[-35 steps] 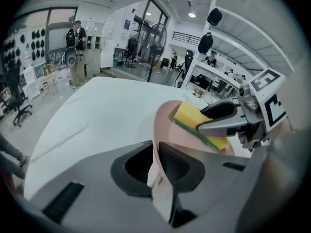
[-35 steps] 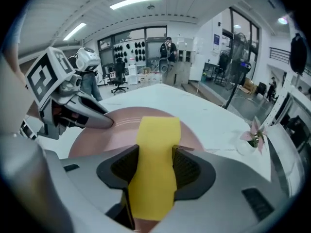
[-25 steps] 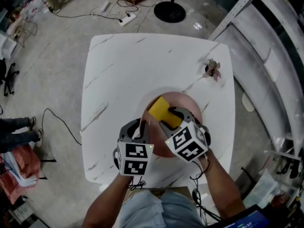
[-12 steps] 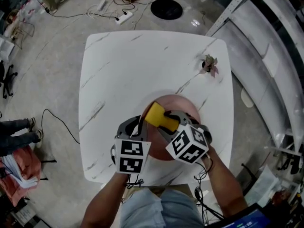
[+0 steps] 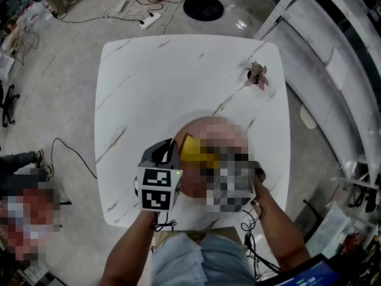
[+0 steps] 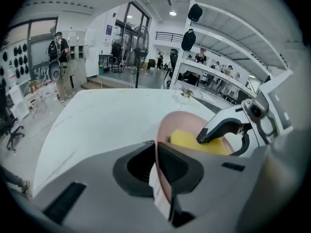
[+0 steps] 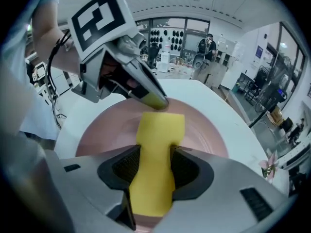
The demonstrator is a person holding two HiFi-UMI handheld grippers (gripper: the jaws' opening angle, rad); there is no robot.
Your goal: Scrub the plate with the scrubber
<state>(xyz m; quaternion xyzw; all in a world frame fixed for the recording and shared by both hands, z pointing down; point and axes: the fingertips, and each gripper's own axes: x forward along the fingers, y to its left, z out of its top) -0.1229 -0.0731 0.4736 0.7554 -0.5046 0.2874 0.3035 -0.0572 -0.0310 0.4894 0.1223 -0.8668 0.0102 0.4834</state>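
A pink plate [image 5: 205, 128] lies on the white marble table [image 5: 149, 82], close to the person. My left gripper [image 6: 155, 147] is at the plate's left rim [image 6: 163, 130]; its jaws have just been closing and now pinch that rim. Shut on a yellow scrubber [image 7: 156, 144], my right gripper [image 7: 155, 154] presses the scrubber's front end flat on the plate [image 7: 102, 130]. In the head view the scrubber [image 5: 190, 148] sits just right of the left gripper [image 5: 171, 152]; a mosaic patch hides most of the right gripper there.
A small pink flower [image 5: 257, 75] stands near the table's far right corner. On the floor beyond the table are a round black stand base [image 5: 203, 8] and a power strip with cables [image 5: 149, 19]. Metal racking [image 5: 333, 52] runs along the right.
The left jaws have closed onto the plate's rim. The right gripper has slid the scrubber left across the plate, toward the left gripper, and rolled a little.
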